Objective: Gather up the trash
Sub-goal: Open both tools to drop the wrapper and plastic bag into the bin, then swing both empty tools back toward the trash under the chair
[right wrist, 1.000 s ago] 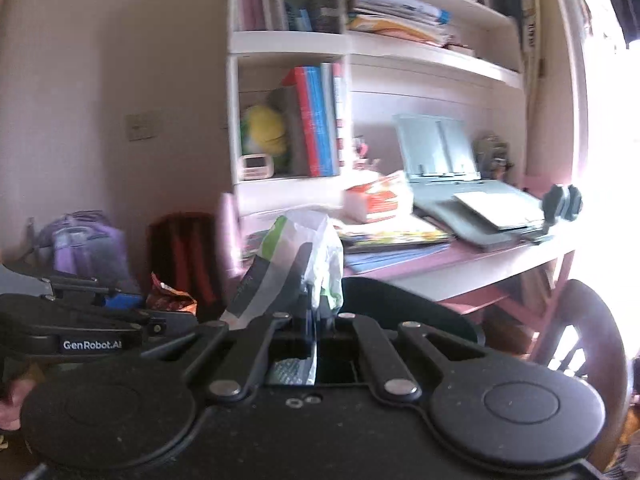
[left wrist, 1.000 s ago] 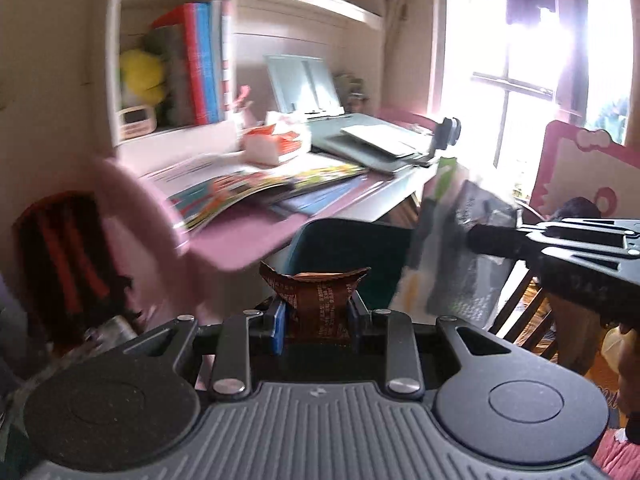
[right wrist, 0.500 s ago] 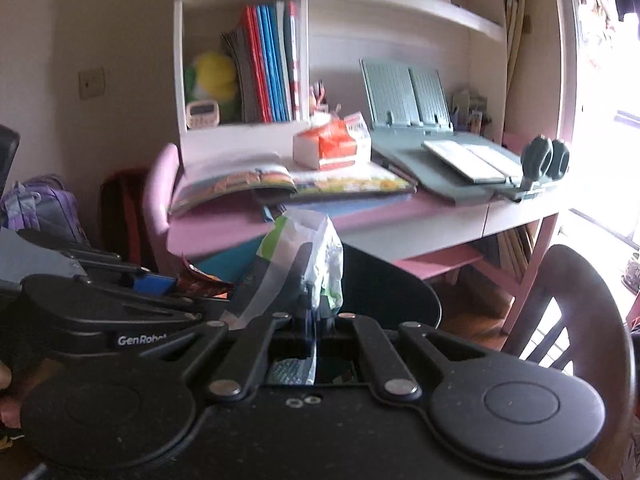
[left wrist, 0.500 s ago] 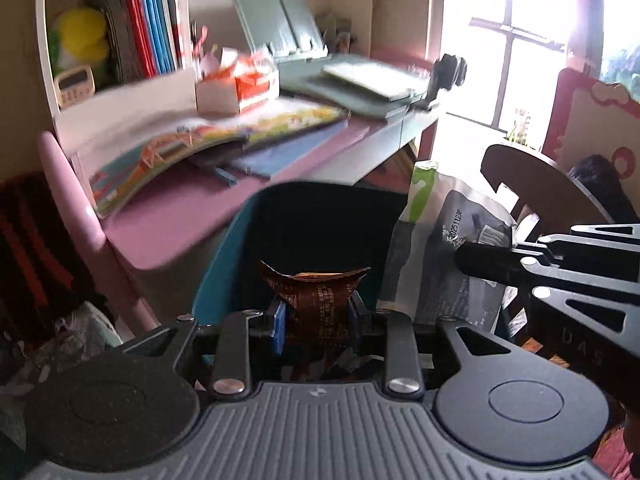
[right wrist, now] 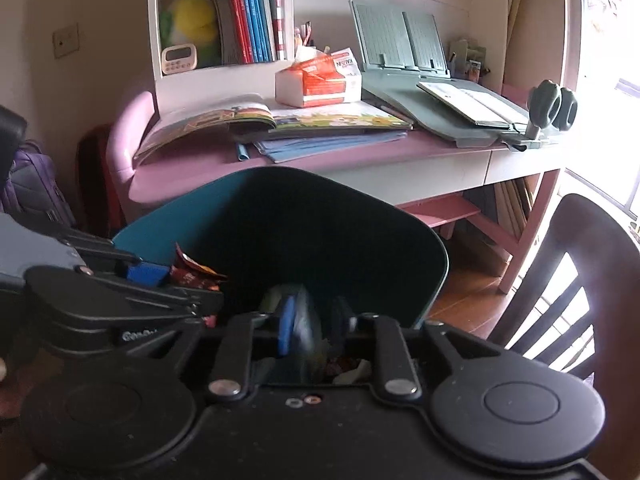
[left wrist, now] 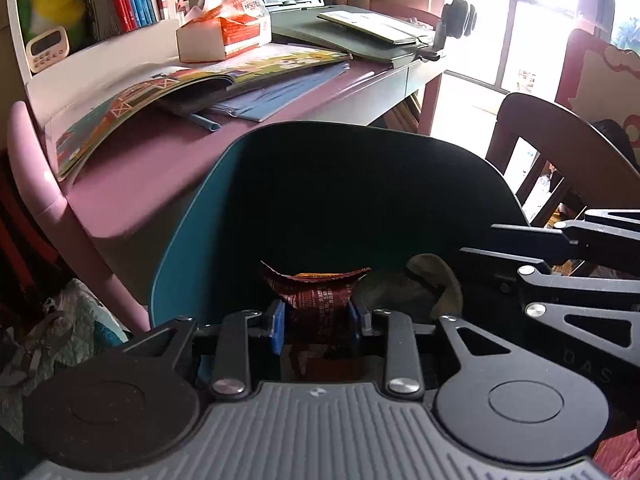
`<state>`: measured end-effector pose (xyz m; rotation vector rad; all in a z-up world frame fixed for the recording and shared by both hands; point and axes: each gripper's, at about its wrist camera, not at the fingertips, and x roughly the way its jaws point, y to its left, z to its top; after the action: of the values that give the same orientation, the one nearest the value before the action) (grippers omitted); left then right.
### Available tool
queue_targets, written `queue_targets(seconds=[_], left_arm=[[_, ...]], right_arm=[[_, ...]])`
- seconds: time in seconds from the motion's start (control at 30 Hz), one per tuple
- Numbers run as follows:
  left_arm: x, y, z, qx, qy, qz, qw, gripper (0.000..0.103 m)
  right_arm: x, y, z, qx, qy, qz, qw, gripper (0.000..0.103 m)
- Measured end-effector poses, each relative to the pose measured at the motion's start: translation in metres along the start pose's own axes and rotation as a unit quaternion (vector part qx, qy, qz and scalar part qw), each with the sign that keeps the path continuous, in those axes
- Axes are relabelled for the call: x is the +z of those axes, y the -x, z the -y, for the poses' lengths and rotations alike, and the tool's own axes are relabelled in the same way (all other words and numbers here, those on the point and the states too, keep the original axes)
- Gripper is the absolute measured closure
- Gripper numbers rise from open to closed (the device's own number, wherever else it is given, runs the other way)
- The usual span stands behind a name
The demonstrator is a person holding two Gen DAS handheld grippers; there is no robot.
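A teal trash bin [left wrist: 188,240] with a dark inside stands in front of the pink desk; it also shows in the right wrist view [right wrist: 168,216]. My left gripper [left wrist: 318,318] is shut on a brown snack wrapper [left wrist: 316,296] and holds it over the bin's mouth. The wrapper also shows in the right wrist view [right wrist: 192,274]. My right gripper [right wrist: 312,324] is over the bin, its jaws parted. A blurred grey-green plastic bag [right wrist: 304,316] sits between the pads, seemingly dropping. Trash [left wrist: 424,280] lies inside the bin.
The pink desk [right wrist: 192,172] holds open books, a tissue box [right wrist: 320,80] and a grey book stand. A dark wooden chair [right wrist: 592,280] stands to the right. Bags [right wrist: 32,184] lie on the floor to the left.
Both grippers have moved forward and down over the bin. The right jaws have opened and the plastic bag has slipped down from its upright hold. The left still grips the wrapper.
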<state>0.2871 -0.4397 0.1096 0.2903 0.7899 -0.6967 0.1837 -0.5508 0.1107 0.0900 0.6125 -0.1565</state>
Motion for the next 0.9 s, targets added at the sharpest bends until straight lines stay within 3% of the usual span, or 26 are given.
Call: queue_targets(seconds=[0.13, 0.2, 0.27, 0.47, 0.6, 0.9], left_arm=[[-0.002, 0.005, 0.0, -0.007, 0.003, 0.006, 1.0, 0.071], [-0.003, 0.009, 0.0, -0.01, 0.003, 0.01, 0.9999, 0.056], [-0.005, 0.017, 0.001, -0.008, 0.002, 0.021, 0.9997, 0.047], [-0.009, 0.048, -0.005, -0.016, 0.017, 0.044, 0.9988, 0.047], [-0.017, 0.076, -0.014, -0.011, 0.019, 0.064, 0.9977, 0.038], [-0.055, 0.144, -0.056, 0.029, 0.046, 0.087, 0.9947, 0.037]], right_arm=[[0.001, 0.005, 0.004, -0.004, -0.005, 0.004, 1.0, 0.074], [0.001, 0.009, 0.005, -0.003, -0.008, 0.008, 1.0, 0.073], [0.001, 0.016, 0.006, -0.001, -0.011, 0.013, 1.0, 0.065], [0.002, 0.04, 0.001, 0.009, -0.01, 0.031, 0.999, 0.062], [0.005, 0.061, -0.011, 0.023, 0.001, 0.045, 0.999, 0.06], [0.002, 0.097, -0.06, 0.088, 0.033, 0.068, 0.993, 0.05]])
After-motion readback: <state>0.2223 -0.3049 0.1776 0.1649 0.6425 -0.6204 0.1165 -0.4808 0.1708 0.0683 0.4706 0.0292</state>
